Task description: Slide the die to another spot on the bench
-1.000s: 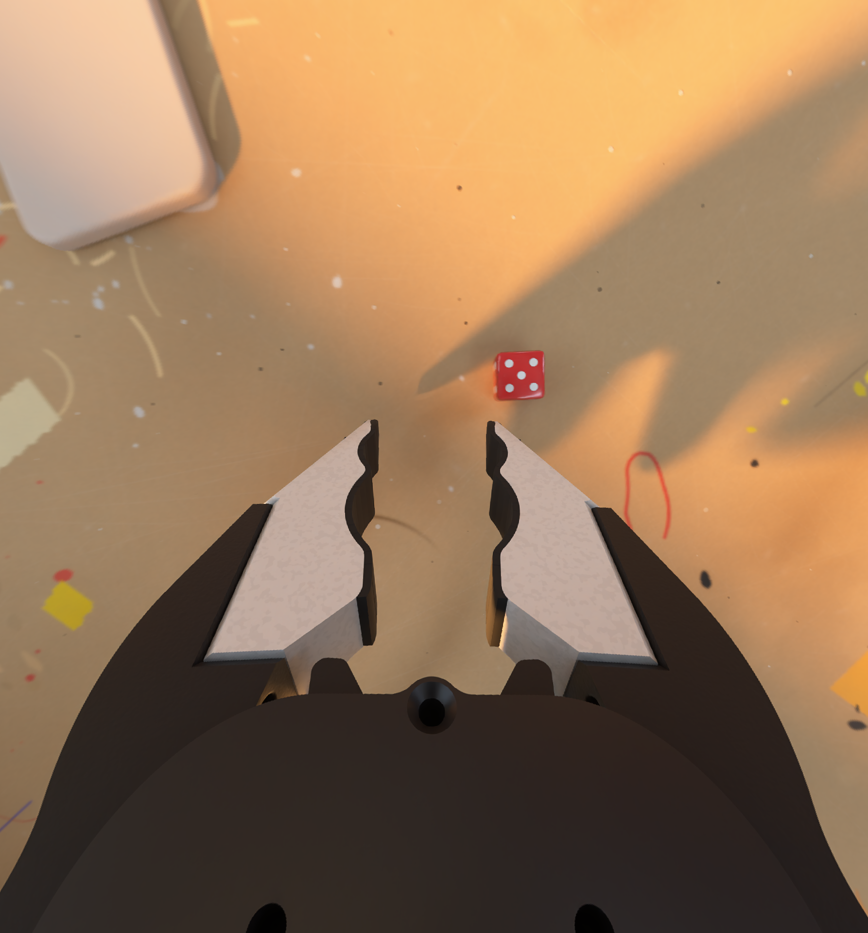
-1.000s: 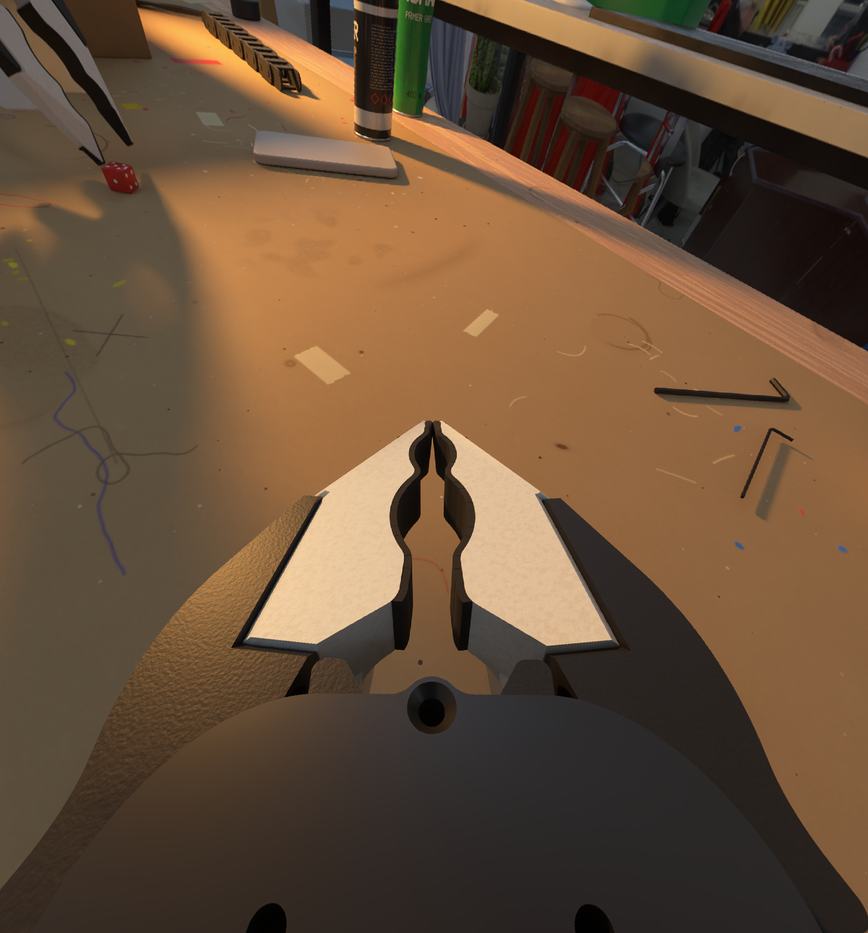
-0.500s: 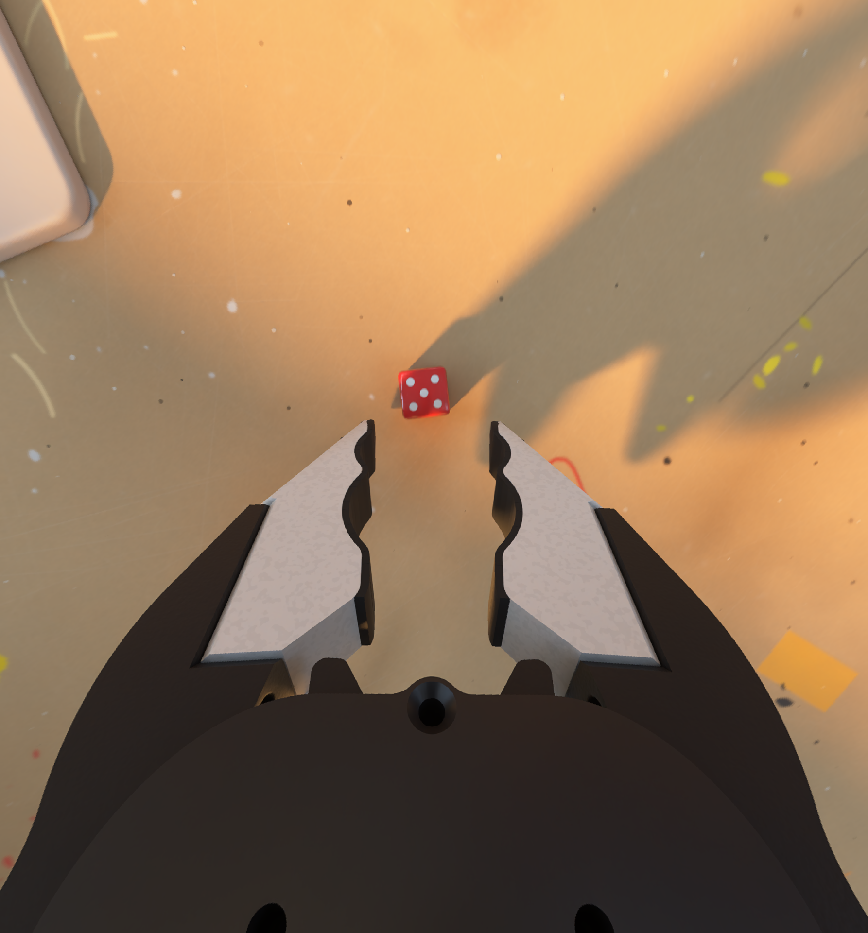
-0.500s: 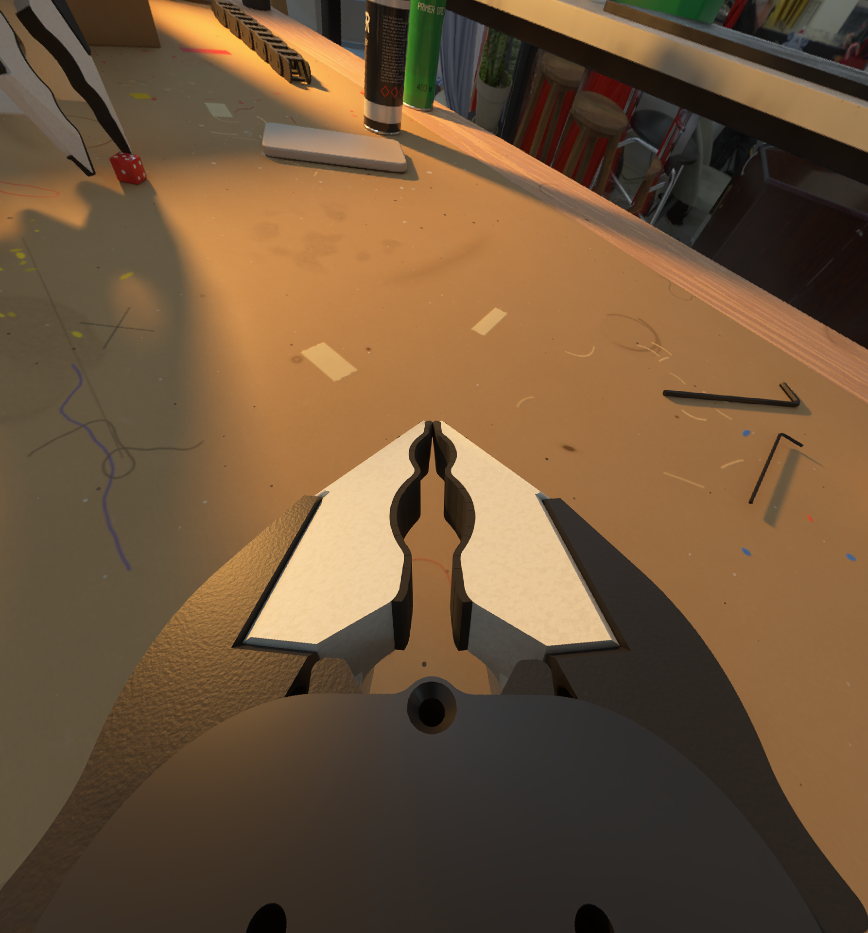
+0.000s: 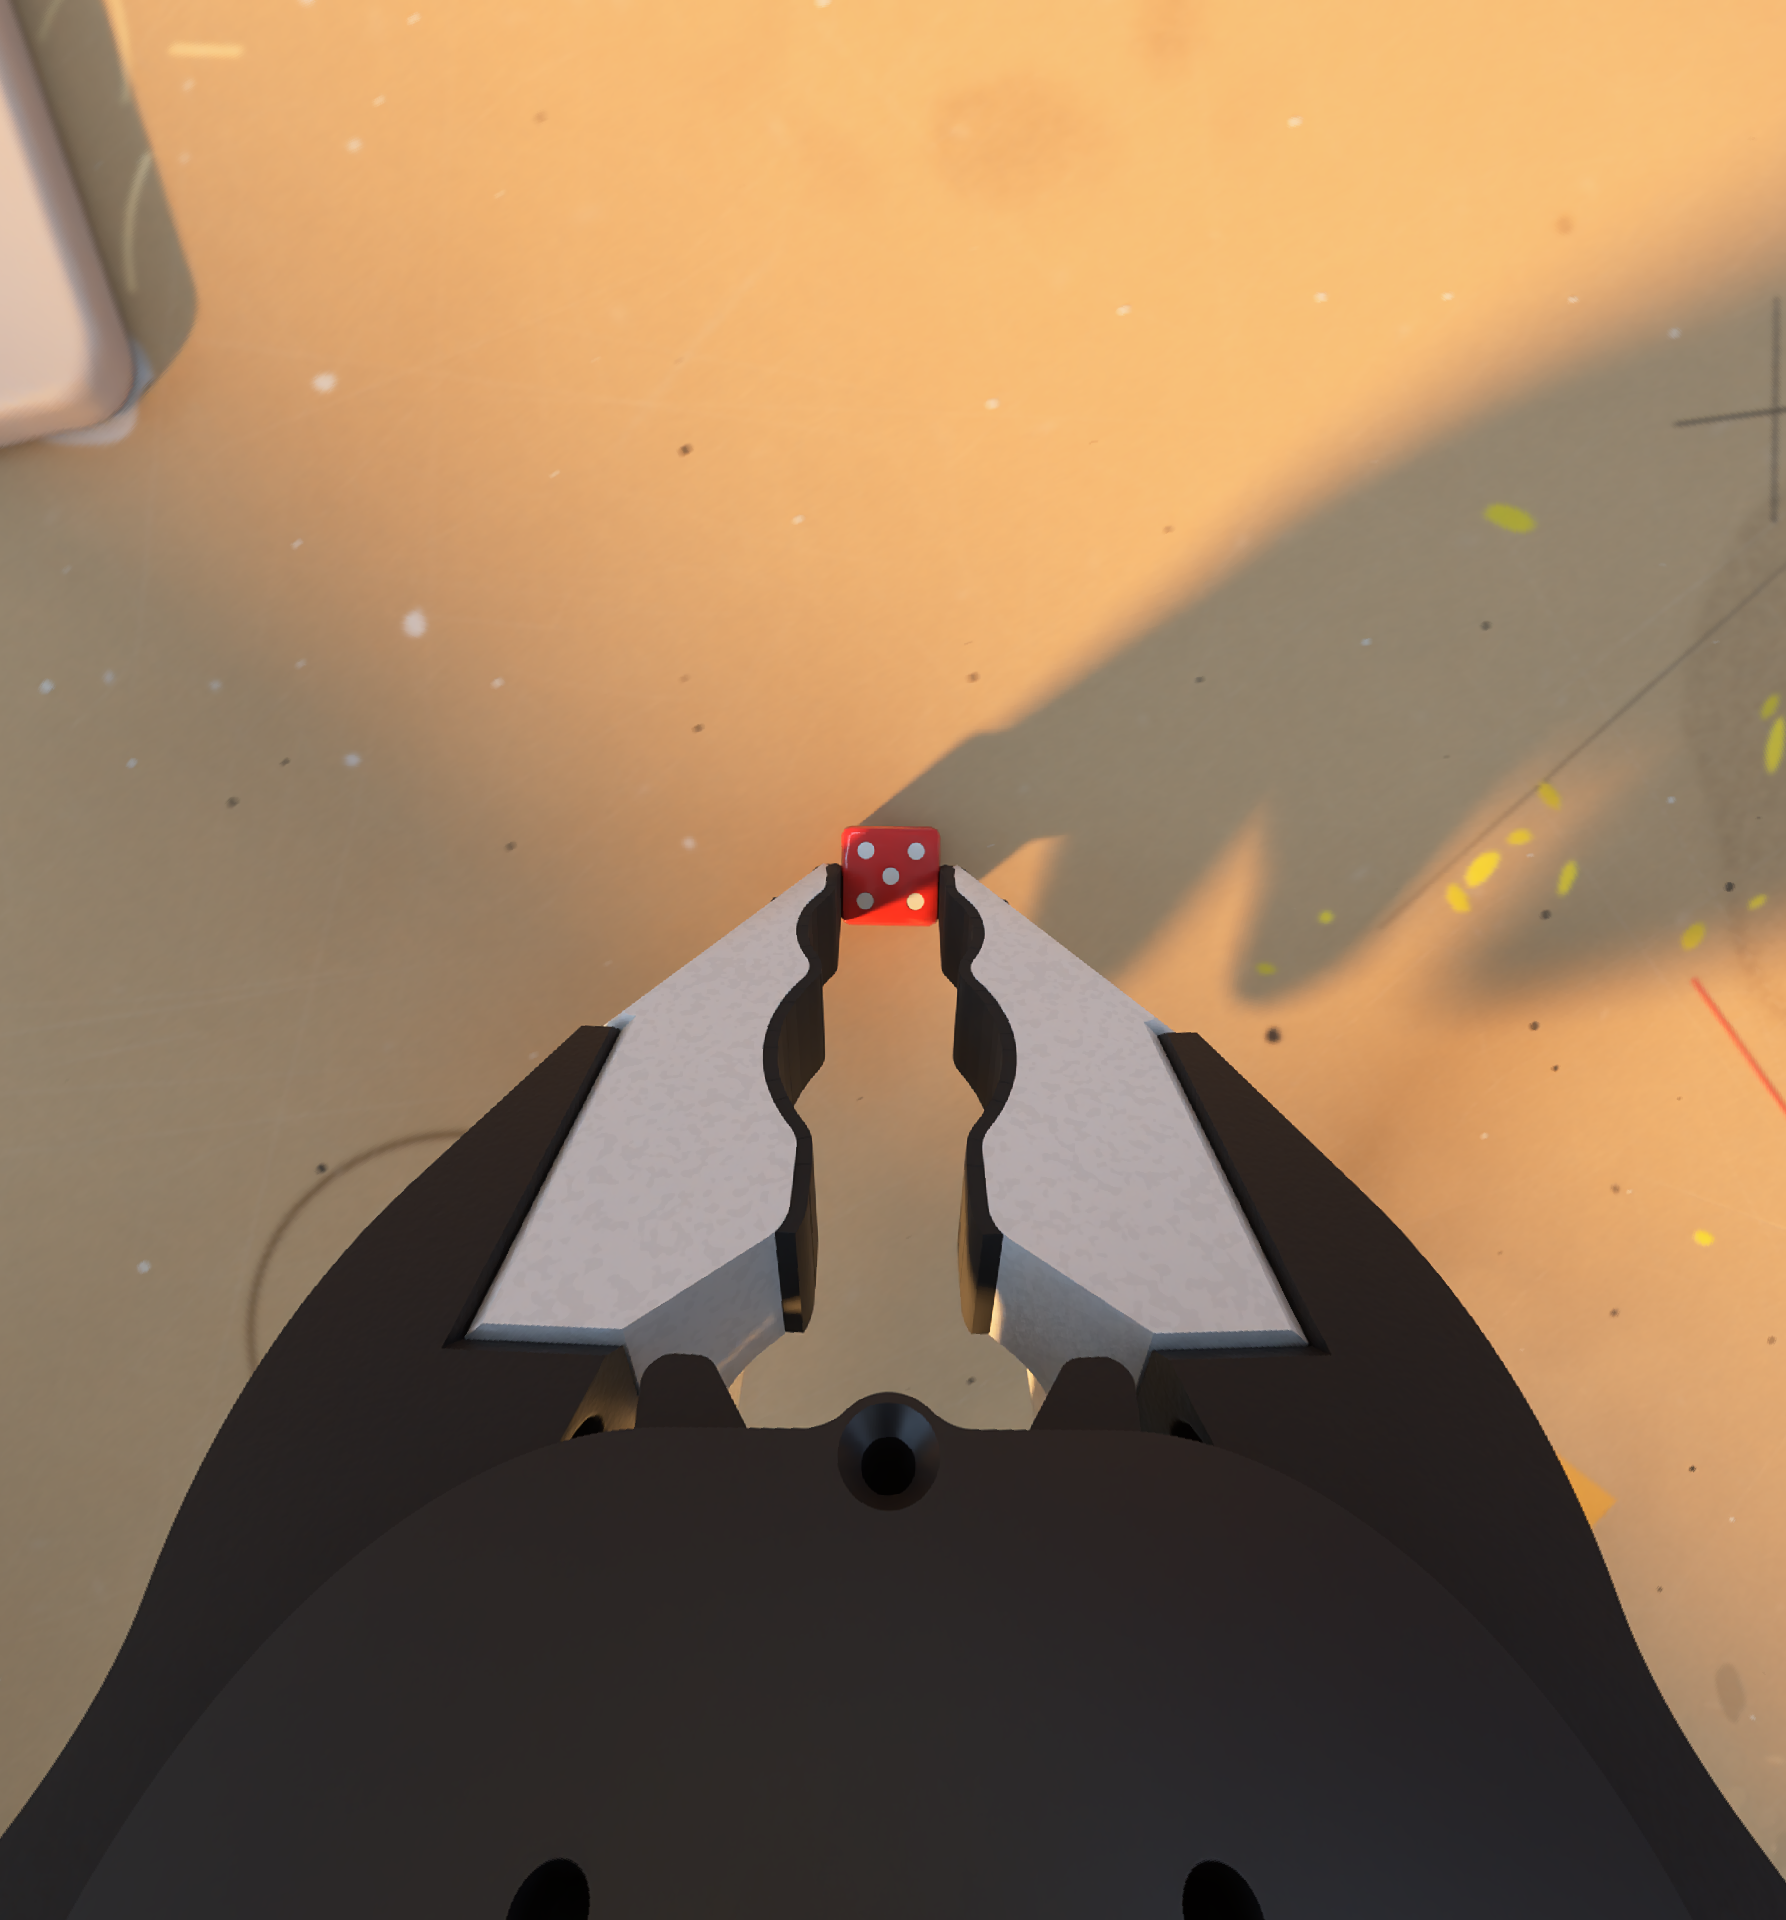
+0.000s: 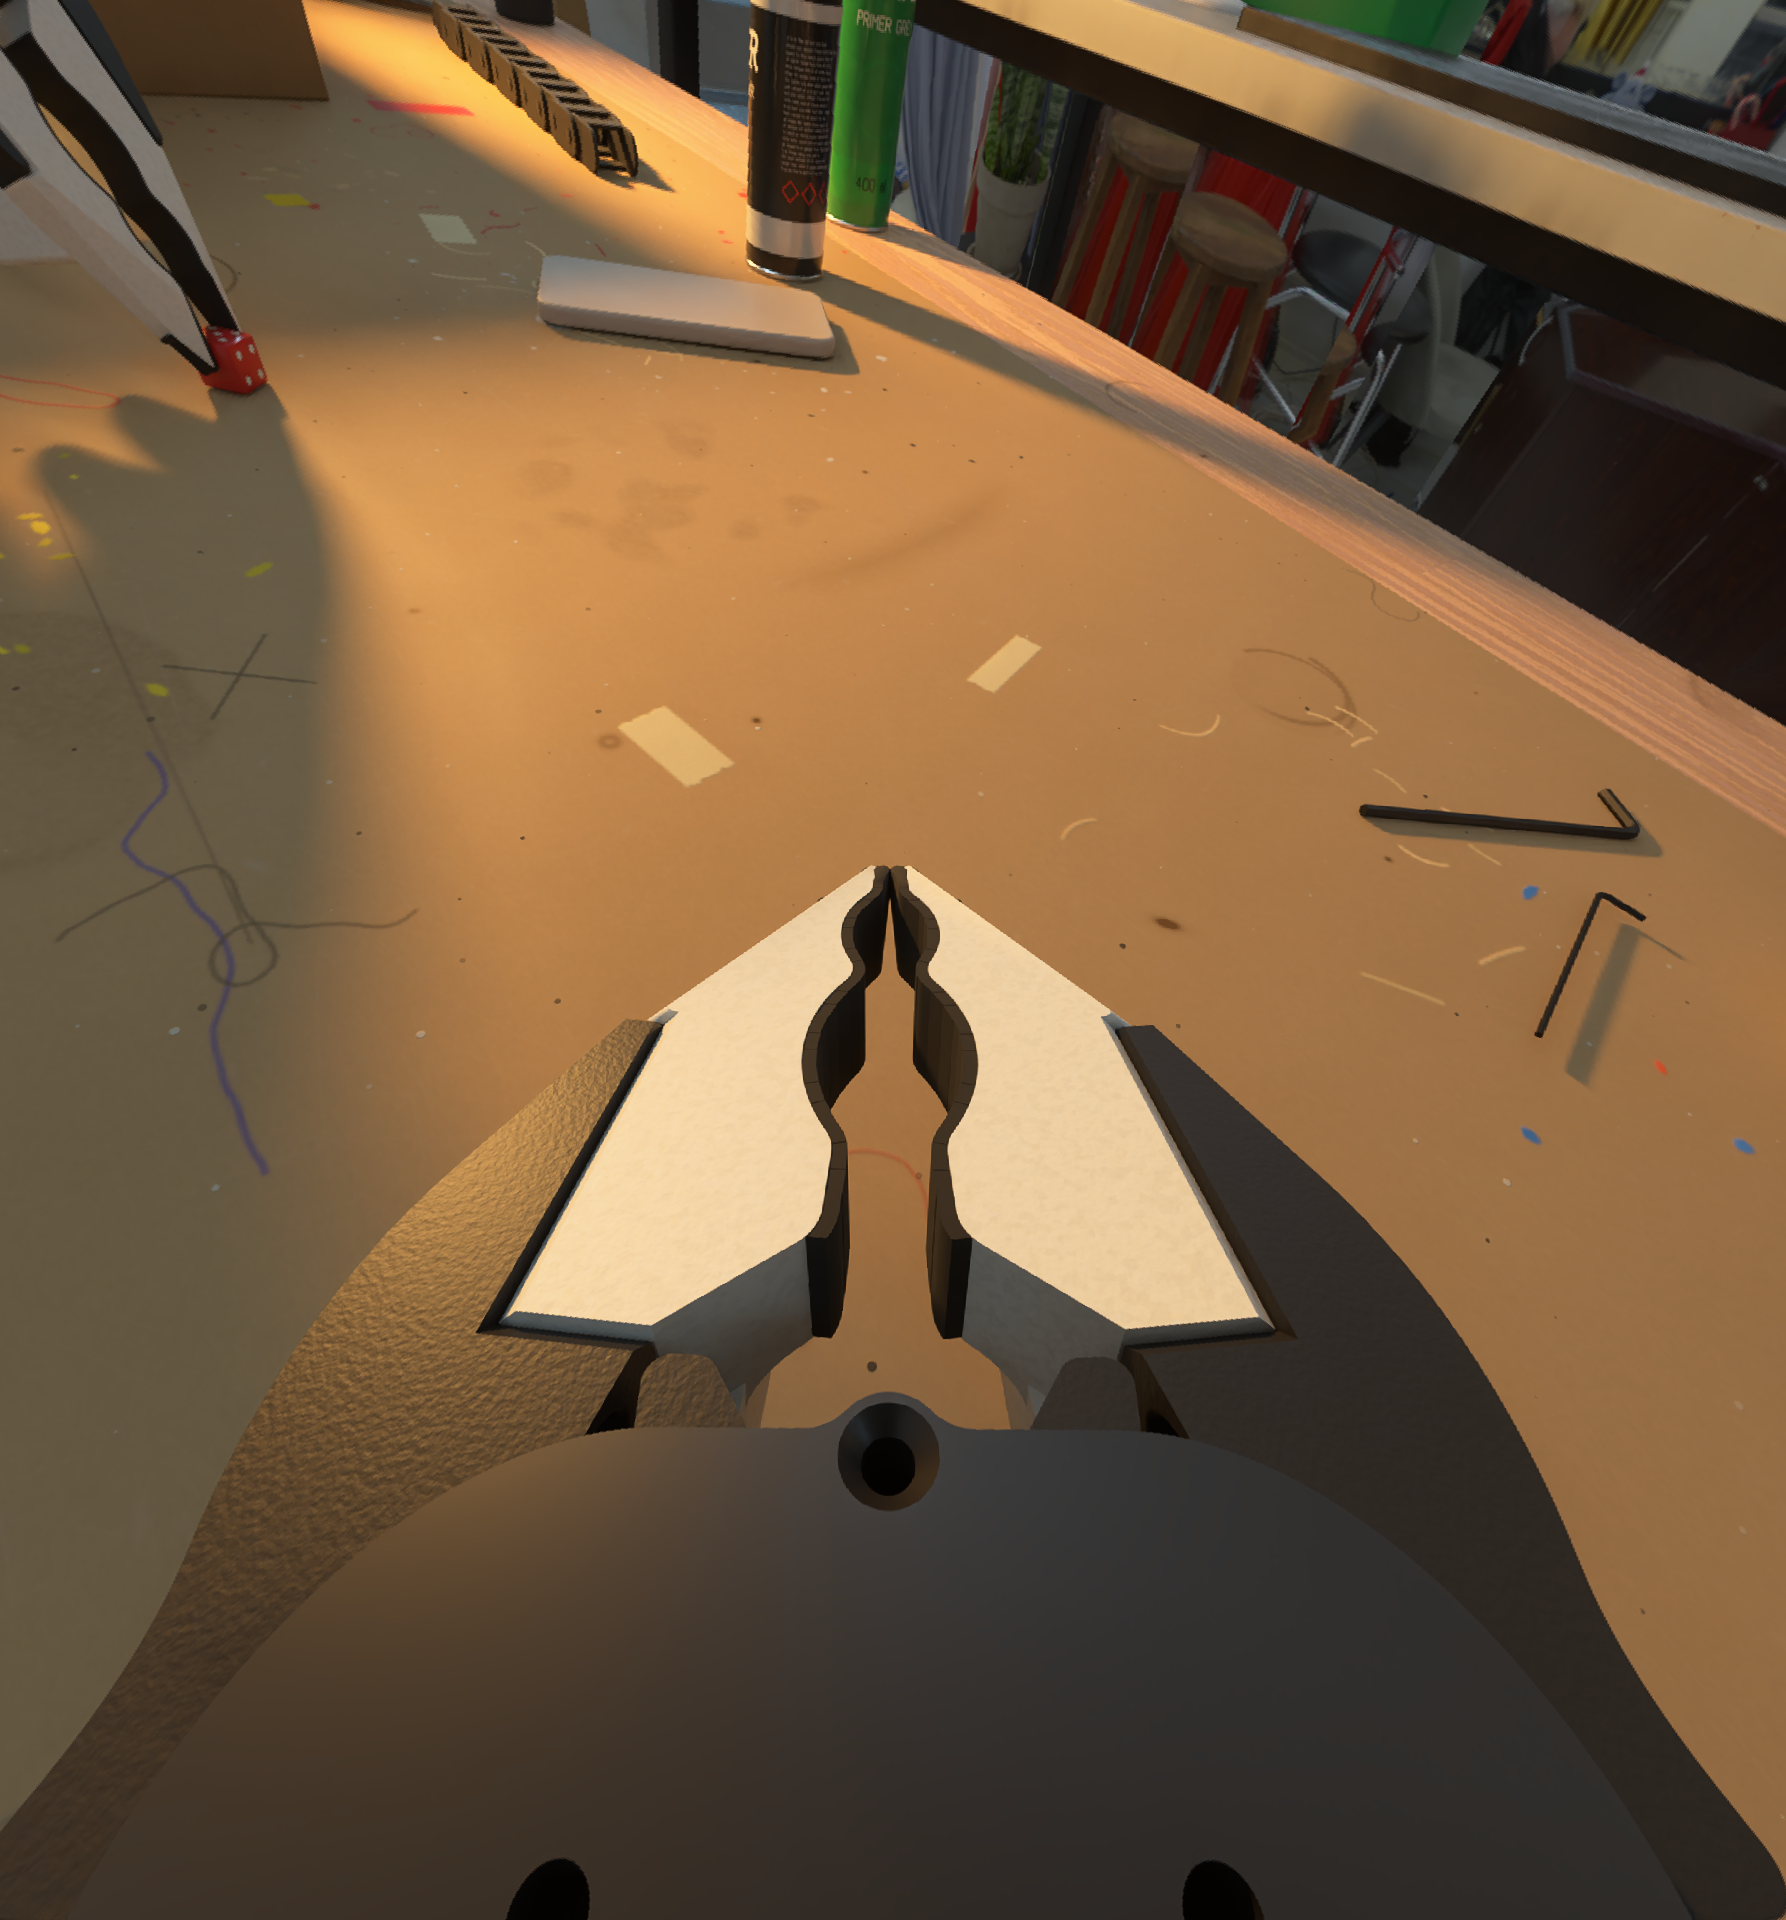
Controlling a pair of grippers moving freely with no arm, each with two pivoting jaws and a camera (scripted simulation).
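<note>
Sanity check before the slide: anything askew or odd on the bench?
One oddity: a thin hex key stands tilted off the bench, not flat like the other hex key. The die sits square between the left gripper fingertips.

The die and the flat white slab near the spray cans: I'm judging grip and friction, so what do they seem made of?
The die looks like glossy hard plastic: red, with rounded edges and a bright highlight. The white slab looks like matte plastic or foam, with soft rounded corners and no shine; which one is unclear.
</note>
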